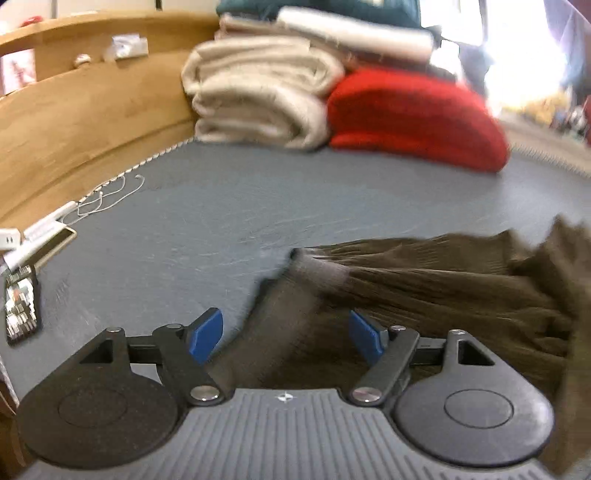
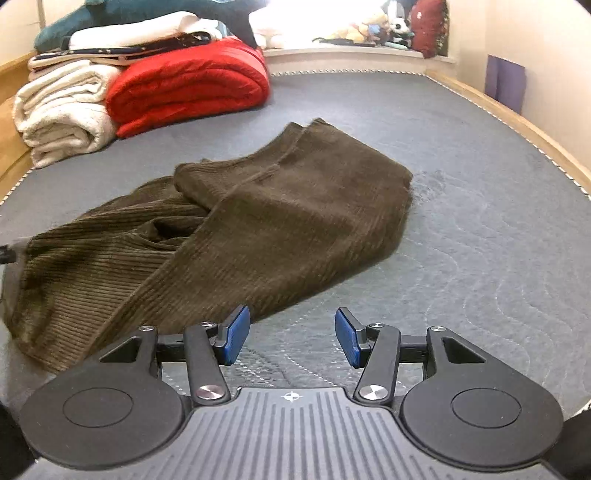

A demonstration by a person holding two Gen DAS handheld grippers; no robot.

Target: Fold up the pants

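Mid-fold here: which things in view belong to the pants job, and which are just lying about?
Job:
- brown corduroy pants
- left tool, open
- right tool, open

Lying about:
- red blanket
- cream blankets
- phone
- white cable
- stuffed toys

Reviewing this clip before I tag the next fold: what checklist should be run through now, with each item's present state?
1. Left gripper open, pads not pressing cloth: ok.
2. Right gripper open and empty over the grey quilted mattress: ok.
3. Brown corduroy pants lying flat: not ok, bunched in the middle.
4. One part of the pants folded over the rest: ok.
5. Pants clear of the folded red blanket: ok.
6. Waistband position: cannot tell.
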